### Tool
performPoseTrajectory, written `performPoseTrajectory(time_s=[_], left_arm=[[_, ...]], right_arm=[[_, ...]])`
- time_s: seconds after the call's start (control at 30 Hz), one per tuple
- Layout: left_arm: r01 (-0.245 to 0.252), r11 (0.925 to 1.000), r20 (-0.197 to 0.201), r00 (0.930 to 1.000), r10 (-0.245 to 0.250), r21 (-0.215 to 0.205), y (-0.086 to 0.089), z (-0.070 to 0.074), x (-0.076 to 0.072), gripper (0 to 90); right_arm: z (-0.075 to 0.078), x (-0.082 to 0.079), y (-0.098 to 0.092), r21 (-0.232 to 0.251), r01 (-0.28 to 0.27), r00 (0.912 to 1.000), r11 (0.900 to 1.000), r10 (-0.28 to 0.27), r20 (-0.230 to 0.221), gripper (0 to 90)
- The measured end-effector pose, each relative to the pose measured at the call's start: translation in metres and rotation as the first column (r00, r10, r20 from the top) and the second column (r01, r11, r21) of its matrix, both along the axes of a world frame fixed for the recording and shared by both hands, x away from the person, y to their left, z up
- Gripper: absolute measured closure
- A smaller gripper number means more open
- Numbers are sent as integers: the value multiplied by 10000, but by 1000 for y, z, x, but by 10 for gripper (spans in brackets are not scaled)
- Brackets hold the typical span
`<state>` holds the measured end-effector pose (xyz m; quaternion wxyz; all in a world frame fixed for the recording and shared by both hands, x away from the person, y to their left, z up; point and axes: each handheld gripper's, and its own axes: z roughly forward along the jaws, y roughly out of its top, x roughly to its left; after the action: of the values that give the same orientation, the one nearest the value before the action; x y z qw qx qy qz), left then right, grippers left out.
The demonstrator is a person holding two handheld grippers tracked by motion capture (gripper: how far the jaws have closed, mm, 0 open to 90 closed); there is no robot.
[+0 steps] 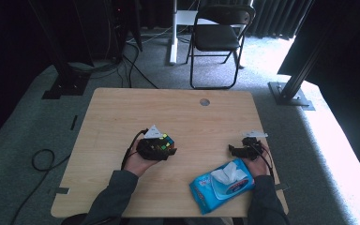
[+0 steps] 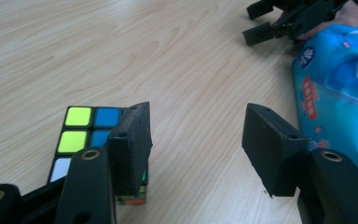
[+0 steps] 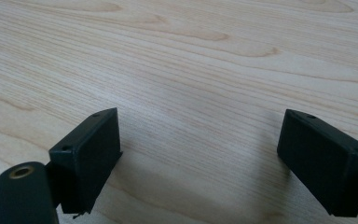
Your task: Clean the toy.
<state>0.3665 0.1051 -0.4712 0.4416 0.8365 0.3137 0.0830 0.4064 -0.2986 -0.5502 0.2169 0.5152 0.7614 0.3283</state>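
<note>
One puzzle cube (image 1: pixel 165 143) sat on the table (image 1: pixel 178 112), a little left of the middle and nearer the near edge than the far one. The left gripper (image 1: pixel 161 150) lay just beside it with its two jaws spread apart and nothing between them; in the left gripper view the cube (image 2: pixel 86 128) stood outside one jaw, close against its outer side, though contact could not be made out. One blue pack of wipes (image 1: pixel 221 185) lay near the near right corner, a white wipe sticking out of its top. The right gripper (image 1: pixel 239 150) rested just beyond the pack towards the right edge, its two jaws also wide apart over bare wood. One round hole (image 1: pixel 205 101) marked the far edge. One folding chair (image 1: pixel 218 37) stood beyond the table.
</note>
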Motion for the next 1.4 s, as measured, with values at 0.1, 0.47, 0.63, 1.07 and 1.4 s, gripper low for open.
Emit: performPoseTrajectory(time_s=[0.1,0.47,0.63,1.07,1.4], left_arm=[[51,10000,44,10000,-51,7,-2,1,-2,424],[333,9986,290,9990,-344,407,-13,-1,-6,409],[556,9981,371,9977,-566,270,-19,3,-10,406],[977,9952,496,9939,-981,102,-30,11,-18,404],[1469,9889,648,9868,-1482,241,-46,13,-29,403]], right_arm=[[0,0,0,1,1,10000,10000,-1,-1,130],[0,0,0,2,-5,10000,10000,5,-1,130],[0,0,0,1,-4,10000,10000,4,-2,130],[0,0,0,0,-9,10000,10000,9,0,130],[0,0,0,0,-15,10000,10000,15,-1,130]])
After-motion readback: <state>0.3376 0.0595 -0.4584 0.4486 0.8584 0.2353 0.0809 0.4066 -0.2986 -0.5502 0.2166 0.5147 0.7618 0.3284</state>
